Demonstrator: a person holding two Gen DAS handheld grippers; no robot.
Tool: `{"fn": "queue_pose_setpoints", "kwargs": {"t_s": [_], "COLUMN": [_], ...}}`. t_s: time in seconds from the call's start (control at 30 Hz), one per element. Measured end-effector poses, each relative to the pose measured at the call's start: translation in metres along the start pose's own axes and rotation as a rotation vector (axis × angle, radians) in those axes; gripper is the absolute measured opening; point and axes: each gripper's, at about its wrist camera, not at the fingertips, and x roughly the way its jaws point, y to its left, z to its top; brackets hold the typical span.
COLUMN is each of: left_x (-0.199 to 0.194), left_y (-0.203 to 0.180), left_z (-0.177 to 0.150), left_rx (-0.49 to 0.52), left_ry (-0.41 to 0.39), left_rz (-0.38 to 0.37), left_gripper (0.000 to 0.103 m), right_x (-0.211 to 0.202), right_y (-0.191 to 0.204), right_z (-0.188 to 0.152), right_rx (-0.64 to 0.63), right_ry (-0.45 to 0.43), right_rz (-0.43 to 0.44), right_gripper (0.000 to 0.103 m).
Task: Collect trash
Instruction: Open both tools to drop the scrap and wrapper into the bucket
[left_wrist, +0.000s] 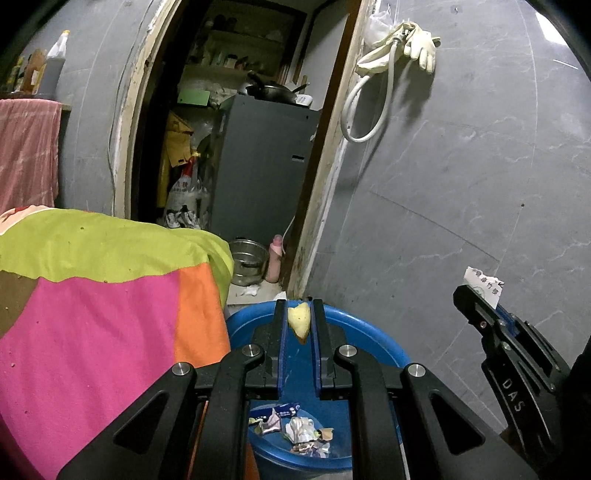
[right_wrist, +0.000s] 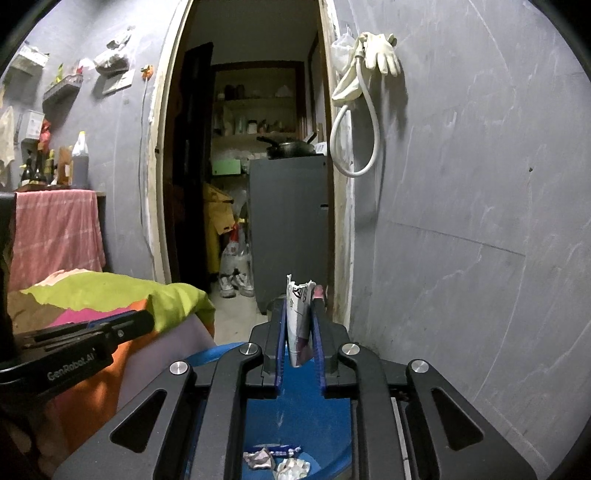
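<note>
- Far left, a pink towel (right_wrist: 55, 229) hangs below a shelf of bottles (right_wrist: 55, 162), and a patchwork cloth (left_wrist: 92, 295) in lime, pink and orange covers the surface beside the bin.
- The left gripper (left_wrist: 299, 314) sits over the blue bin (left_wrist: 369, 332), jaws clamped together on a yellow scrap (left_wrist: 298, 321) that pokes out near the fingertips.
- Down in the bin, crumpled wrappers (left_wrist: 295, 432) lie on the bottom.
- Straight ahead, an open doorway (right_wrist: 251, 147) shows a grey cabinet (right_wrist: 288, 221) with a pan on top.
- The right gripper (right_wrist: 300, 306) is also above the bin, its jaws close together with a torn paper wrapper (right_wrist: 300, 321) standing upright between them; whether the pads press on it I cannot tell.
- On the right wall, a white hose (right_wrist: 354, 147) and pale rubber gloves (right_wrist: 384, 51) hang from a hook.
</note>
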Motion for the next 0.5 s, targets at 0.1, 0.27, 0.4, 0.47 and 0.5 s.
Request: {"fn": "queue_pose_setpoints", "kwargs": {"t_s": [0.1, 0.27, 0.4, 0.47, 0.5], "left_x": [0.004, 0.013, 0.015, 0.016, 0.016], "left_y": [0.001, 0.004, 0.005, 0.004, 0.004], "left_z": [0.001, 0.002, 0.0, -0.001, -0.001], "left_rx": [-0.004, -0.018, -0.018, -0.015, -0.014], "left_ry": [0.019, 0.049, 0.063, 0.067, 0.068], "left_rz": [0.002, 0.006, 0.007, 0.005, 0.005], "left_gripper": [0.008, 0.009, 0.009, 0.009, 0.011], "right_x": [0.005, 0.017, 0.023, 0.025, 0.026], "right_y": [-0.002, -0.007, -0.011, -0.012, -0.013], "right_z": [-0.002, -0.005, -0.007, -0.008, -0.008], "right_rx": [0.007, 0.024, 0.044, 0.048, 0.05], "right_ry": [0.015, 0.05, 0.076, 0.083, 0.085], "right_rz": [0.013, 0.031, 0.049, 0.054, 0.057], "right_gripper": [0.014, 0.016, 0.022, 0.023, 0.024]}}
